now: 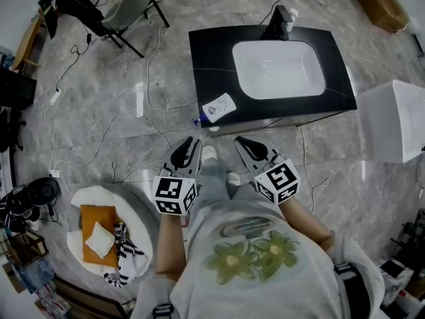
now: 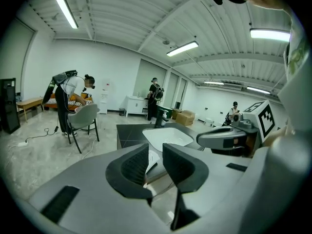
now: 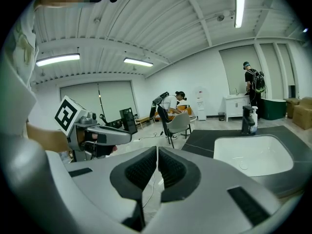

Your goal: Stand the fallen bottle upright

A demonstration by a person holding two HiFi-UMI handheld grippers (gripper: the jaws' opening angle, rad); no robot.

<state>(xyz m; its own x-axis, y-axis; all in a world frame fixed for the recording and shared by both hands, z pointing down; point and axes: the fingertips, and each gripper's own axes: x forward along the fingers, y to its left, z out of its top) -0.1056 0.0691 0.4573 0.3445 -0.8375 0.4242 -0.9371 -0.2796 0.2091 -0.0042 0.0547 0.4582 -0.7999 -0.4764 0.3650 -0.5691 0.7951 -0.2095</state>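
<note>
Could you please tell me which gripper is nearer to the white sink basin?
Right. In the head view the right gripper hangs just short of the counter, below the left edge of the sink; the left gripper hangs farther left, near the counter's corner.

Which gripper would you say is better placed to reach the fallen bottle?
Left, probably. The left gripper has its jaws slightly apart with the bottle showing through the gap; the right gripper has its jaws together and no bottle in its view.

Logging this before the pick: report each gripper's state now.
Left gripper: open a little, nothing between the jaws.
Right gripper: shut, empty.
</note>
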